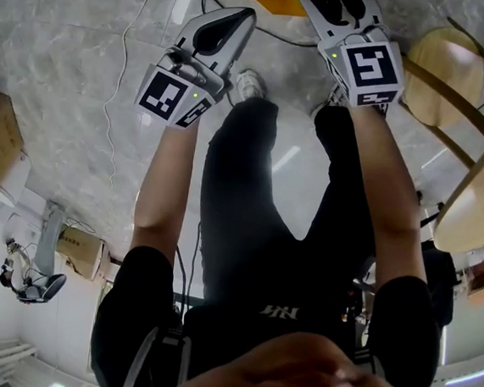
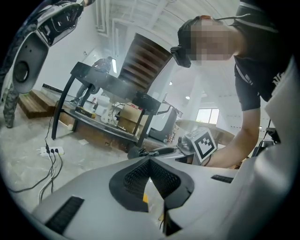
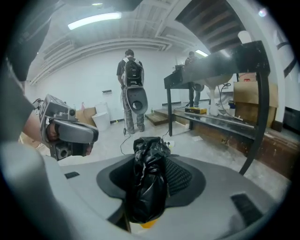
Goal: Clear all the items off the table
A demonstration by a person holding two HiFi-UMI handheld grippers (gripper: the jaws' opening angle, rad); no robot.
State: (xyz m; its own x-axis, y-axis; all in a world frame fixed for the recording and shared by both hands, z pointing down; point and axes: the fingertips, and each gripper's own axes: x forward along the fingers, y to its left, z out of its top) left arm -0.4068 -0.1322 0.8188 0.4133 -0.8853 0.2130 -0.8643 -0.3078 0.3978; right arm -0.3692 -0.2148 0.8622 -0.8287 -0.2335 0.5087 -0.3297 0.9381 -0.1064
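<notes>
The right claw (image 3: 152, 152) pinches a crumpled black plastic bag (image 3: 147, 190); the left claw (image 2: 150, 162) seems pressed together.

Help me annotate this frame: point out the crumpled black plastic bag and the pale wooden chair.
Crumpled black plastic bag (image 3: 149, 178): right gripper view, on the middle of its bunched folds.
Pale wooden chair (image 1: 441, 71): head view, on its round pale panel.

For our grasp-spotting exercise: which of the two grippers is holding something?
The right gripper: a crumpled black plastic bag is pinched between its jaws. The left gripper shows its jaws meeting at the tips, with nothing seen between them.
</notes>
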